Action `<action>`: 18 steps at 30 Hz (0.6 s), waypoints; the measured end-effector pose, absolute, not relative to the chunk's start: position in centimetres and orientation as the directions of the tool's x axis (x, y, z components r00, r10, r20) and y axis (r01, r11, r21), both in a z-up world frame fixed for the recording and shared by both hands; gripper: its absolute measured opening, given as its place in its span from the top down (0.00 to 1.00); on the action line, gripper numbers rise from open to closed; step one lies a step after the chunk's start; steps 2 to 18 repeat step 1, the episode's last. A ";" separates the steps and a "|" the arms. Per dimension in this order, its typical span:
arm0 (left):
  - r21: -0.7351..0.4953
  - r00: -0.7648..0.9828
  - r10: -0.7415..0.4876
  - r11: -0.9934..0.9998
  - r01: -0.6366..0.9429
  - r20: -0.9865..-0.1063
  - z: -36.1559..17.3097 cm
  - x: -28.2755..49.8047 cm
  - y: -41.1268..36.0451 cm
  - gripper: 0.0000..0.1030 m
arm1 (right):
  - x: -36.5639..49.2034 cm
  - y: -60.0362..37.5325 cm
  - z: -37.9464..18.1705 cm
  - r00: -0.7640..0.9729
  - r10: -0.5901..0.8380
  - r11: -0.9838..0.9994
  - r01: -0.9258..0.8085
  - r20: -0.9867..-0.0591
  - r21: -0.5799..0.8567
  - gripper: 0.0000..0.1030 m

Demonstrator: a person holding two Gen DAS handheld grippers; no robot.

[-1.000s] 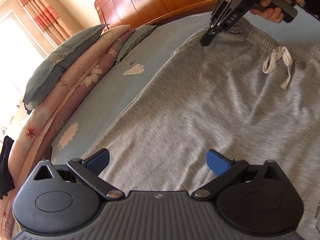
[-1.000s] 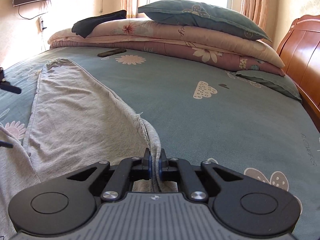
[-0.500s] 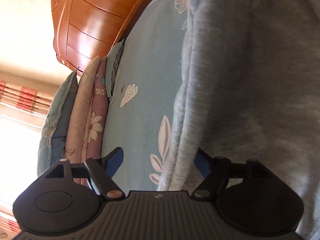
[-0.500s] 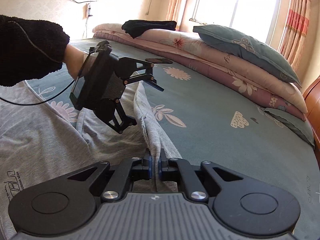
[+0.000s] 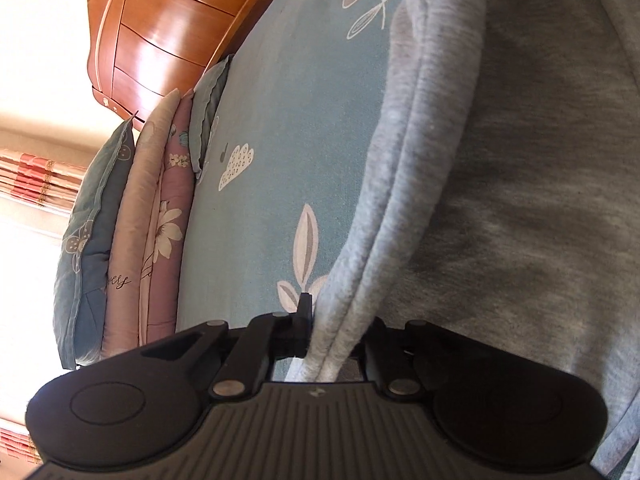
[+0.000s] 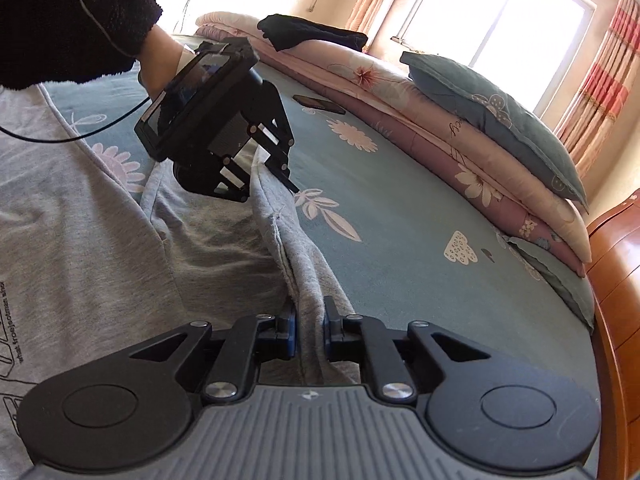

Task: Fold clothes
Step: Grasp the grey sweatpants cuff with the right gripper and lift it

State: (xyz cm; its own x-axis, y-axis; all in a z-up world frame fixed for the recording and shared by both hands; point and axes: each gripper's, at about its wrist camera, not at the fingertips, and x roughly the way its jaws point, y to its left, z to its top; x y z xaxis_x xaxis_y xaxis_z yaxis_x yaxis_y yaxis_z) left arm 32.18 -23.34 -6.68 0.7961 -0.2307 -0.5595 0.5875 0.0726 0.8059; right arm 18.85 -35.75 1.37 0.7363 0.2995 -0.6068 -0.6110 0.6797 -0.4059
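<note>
Grey sweatpants (image 5: 520, 200) lie on a blue patterned bed sheet (image 5: 288, 120). My left gripper (image 5: 332, 340) is shut on the doubled edge of the pants' fabric, which runs away from it in a raised ridge. My right gripper (image 6: 310, 332) is shut on the same lifted edge (image 6: 296, 248) further along. In the right wrist view the left gripper (image 6: 260, 168) shows ahead, held by a hand in a black sleeve, pinching the ridge. The rest of the pants (image 6: 100, 240) lies flat to the left.
Stacked quilts and pillows (image 6: 460, 120) line the far side of the bed, with a black garment (image 6: 312, 32) on top. A dark phone (image 6: 318, 103) lies on the sheet. A wooden headboard (image 6: 616, 300) stands at the right. A window with striped curtains is behind.
My left gripper has closed on the pants' edge, after moving down to it open. The right gripper keeps its grip and has lifted the edge, swinging its view leftward.
</note>
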 end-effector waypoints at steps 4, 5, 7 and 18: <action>0.803 0.794 -0.231 0.080 0.591 -0.562 -6.5 32.2 -23.3 0.97 | 18.9 -35.6 1.0 0.742 0.281 0.671 -0.605 -0.608 -0.428 0.76; 0.803 0.794 -0.231 0.080 0.591 -0.562 -6.5 32.2 -23.3 0.97 | 18.9 -35.6 1.0 0.742 0.281 0.671 -0.605 -0.608 -0.428 0.76; 0.803 0.794 -0.231 0.080 0.591 -0.562 -6.5 32.2 -23.3 0.97 | 18.9 -35.6 1.0 0.742 0.281 0.671 -0.605 -0.608 -0.428 0.76; 0.803 0.794 -0.231 0.080 0.591 -0.562 -6.5 32.2 -23.3 0.97 | 18.9 -35.6 1.0 0.742 0.281 0.671 -0.605 -0.608 -0.428 0.76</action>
